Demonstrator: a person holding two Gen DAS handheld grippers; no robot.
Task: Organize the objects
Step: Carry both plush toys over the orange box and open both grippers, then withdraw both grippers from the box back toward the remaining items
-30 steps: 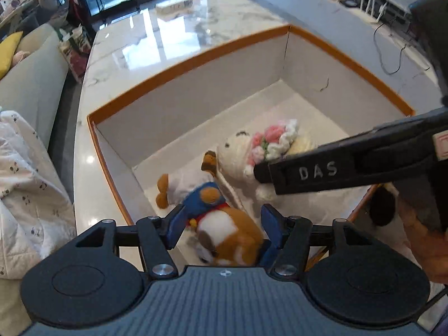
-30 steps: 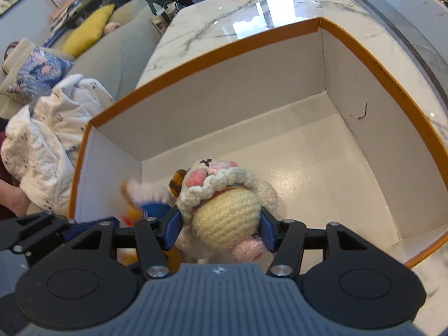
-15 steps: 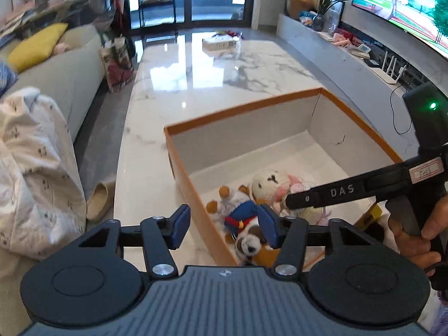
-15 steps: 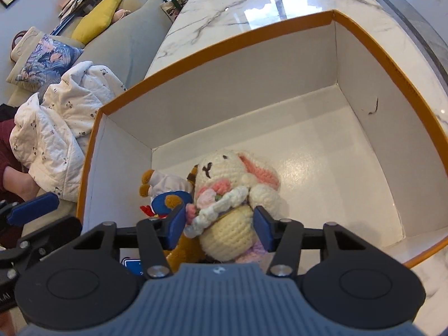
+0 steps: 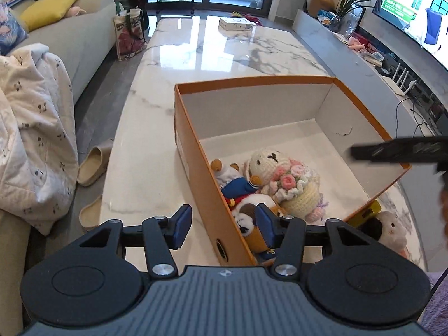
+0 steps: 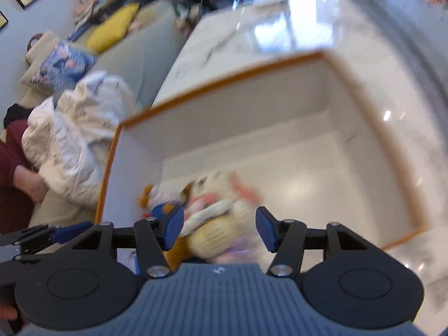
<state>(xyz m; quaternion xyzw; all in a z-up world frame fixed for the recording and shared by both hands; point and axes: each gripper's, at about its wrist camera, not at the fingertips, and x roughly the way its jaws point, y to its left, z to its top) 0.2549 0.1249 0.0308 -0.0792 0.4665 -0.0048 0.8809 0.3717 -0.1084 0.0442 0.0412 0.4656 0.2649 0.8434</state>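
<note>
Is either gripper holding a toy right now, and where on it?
Nothing is held. The left gripper is open and straddles the box wall. The right gripper's jaws are opening above the bunny, which lies in the box.

place: home living room | evidence: sofa (image 5: pixel 84 28), television (image 5: pixel 414 5), marble table (image 5: pixel 212 50), slippers (image 5: pixel 92 165)

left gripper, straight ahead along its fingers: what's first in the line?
Probably the orange box's near left wall: it runs between the open fingers of the left gripper, with the marble table beside it. The plush toys lie just inside. Depth is unclear.
</note>
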